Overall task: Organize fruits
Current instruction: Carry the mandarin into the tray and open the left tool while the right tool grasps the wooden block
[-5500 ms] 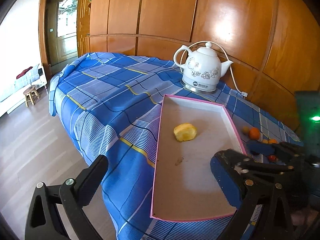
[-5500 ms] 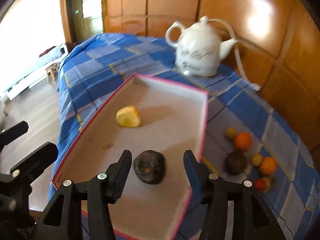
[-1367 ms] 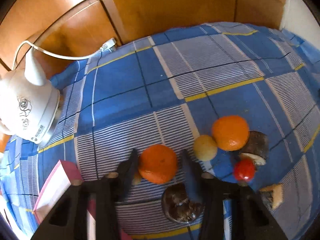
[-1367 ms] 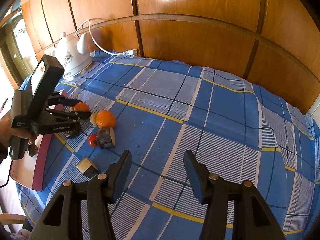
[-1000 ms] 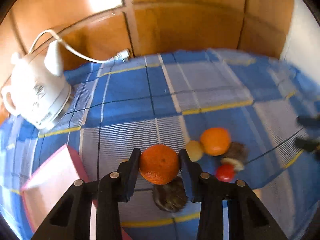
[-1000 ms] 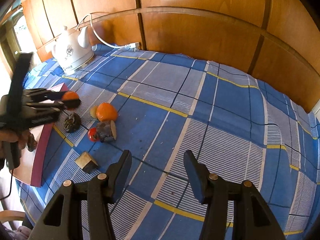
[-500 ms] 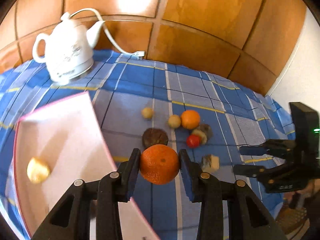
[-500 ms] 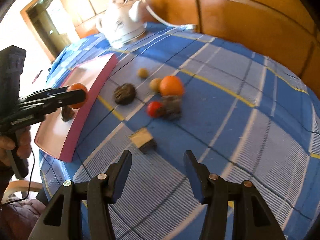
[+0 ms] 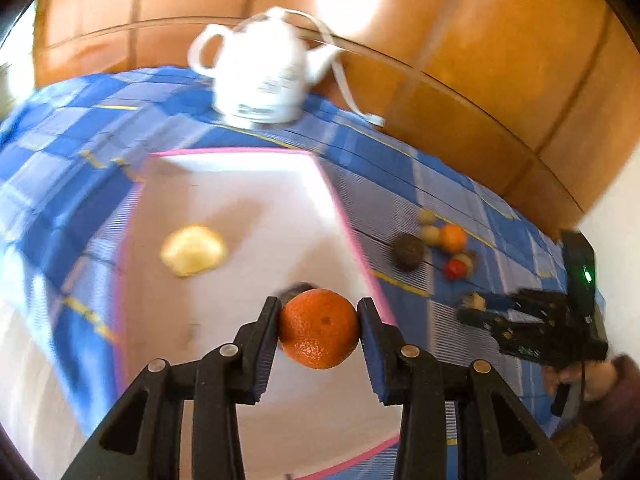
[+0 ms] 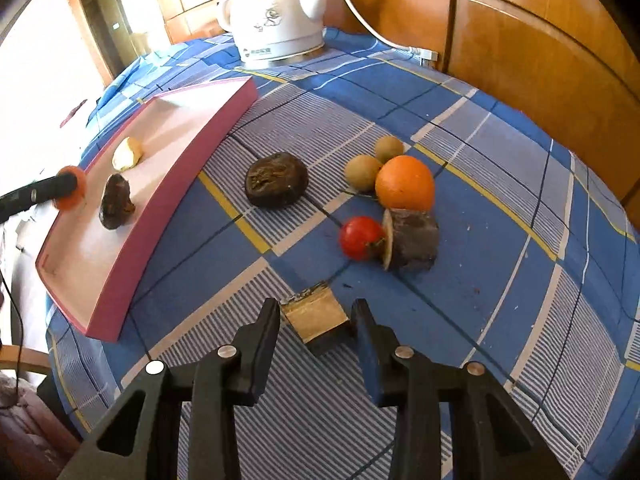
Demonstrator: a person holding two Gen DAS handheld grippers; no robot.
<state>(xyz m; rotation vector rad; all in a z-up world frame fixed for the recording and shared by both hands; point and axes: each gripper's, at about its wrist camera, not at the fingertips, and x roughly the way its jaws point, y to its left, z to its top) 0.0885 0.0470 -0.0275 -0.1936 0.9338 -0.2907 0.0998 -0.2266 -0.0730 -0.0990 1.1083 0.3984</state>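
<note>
Since the earlier frames, the left gripper has swung from the loose fruit pile back over the pink-rimmed tray, and the right gripper has come down close to the counter.

Nearest in the left wrist view, the left jaws pinch an orange, held above the tray floor. Nearest in the right wrist view, the right jaws stand spread on either side of a cut brown chunk on the blue checked cloth; whether they touch it cannot be told.

Further in, the tray holds two pieces: a dark fruit and a yellow piece.

Beyond the chunk, still on the cloth, lie a red tomato touching a dark cut piece, a second orange, two small tan fruits, and a dark wrinkled fruit.

So, by my reading, roughly a third is done: two pieces placed, one about to be set down, seven left.

Farthest stands a white kettle; its base label is too small to read.
</note>
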